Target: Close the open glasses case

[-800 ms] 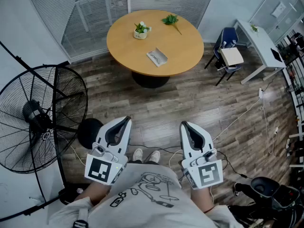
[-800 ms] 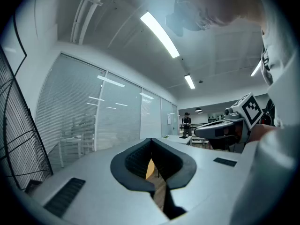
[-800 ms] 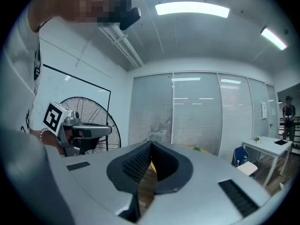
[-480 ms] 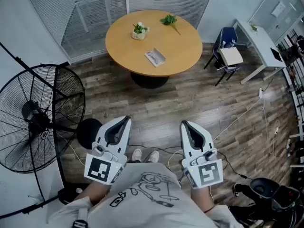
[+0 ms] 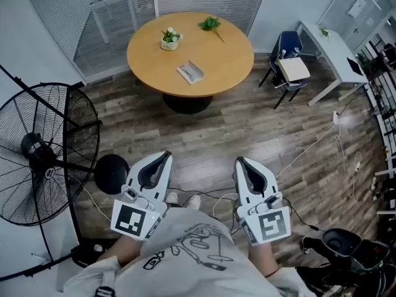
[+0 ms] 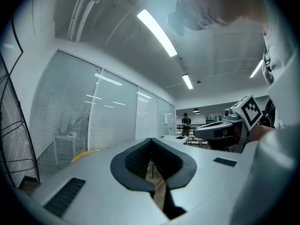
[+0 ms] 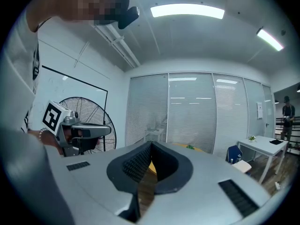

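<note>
The open glasses case point(image 5: 190, 72) lies on a round wooden table point(image 5: 223, 60) far ahead across the floor, lid up and pale inside. Both grippers are held low, close to the person's body and well short of the table. My left gripper point(image 5: 165, 156) points forward with its jaws together and nothing between them. My right gripper point(image 5: 241, 163) stands the same way beside it. In the left gripper view the dark pads point(image 6: 136, 161) meet at the tip; in the right gripper view the pads point(image 7: 136, 165) also meet. The case does not show in either gripper view.
A small potted plant point(image 5: 169, 39) and a green sprig point(image 5: 210, 24) share the table. A large standing fan point(image 5: 43, 153) is at the left, with a black round base point(image 5: 111, 173) beside it. A chair point(image 5: 288, 67) and white desk point(image 5: 331, 48) are at the right. Cables point(image 5: 309, 153) cross the wood floor.
The table and fan have slid left and slightly up in the head view, so the view has shifted. Both grippers keep the same pose and stay shut.
</note>
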Demonstrator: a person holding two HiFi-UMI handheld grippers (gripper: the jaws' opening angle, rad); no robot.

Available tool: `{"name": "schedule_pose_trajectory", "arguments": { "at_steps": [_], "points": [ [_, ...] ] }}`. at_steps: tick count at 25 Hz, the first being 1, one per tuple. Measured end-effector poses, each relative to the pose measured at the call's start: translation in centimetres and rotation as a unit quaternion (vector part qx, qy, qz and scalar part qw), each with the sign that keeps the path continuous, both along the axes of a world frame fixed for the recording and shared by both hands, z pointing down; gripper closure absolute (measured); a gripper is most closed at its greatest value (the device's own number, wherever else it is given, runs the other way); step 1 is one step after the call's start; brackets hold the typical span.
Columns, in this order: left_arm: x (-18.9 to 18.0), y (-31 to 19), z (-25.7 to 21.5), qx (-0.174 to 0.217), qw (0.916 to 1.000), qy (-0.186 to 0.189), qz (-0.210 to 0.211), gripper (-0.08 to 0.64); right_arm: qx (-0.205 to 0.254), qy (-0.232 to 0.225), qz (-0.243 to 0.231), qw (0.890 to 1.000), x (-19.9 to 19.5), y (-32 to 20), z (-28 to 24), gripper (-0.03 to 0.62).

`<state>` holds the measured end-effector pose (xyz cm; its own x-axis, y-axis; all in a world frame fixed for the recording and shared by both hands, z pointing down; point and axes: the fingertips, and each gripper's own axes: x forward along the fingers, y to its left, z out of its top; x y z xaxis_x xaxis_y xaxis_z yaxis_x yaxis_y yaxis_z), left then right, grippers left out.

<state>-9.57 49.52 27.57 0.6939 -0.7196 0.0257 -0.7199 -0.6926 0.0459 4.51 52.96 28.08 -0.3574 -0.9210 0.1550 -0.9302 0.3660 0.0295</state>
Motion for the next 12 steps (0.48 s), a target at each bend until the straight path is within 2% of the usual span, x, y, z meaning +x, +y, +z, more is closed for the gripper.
{"name": "schedule_pose_trajectory", "arguments": {
  "at_steps": [8,12],
  "points": [
    [1.7,1.2,0.5,-0.005,0.9999,-0.007,-0.005,0.54,-0.01,-0.007,-0.009,1.0,1.5,0.9,0.9,0.583],
    [2.0,0.8,0.8,-0.005,0.9999,-0.009,-0.01,0.54,0.006,-0.029,-0.003,1.0,1.8,0.3,0.6,0.583]
  ]
}}
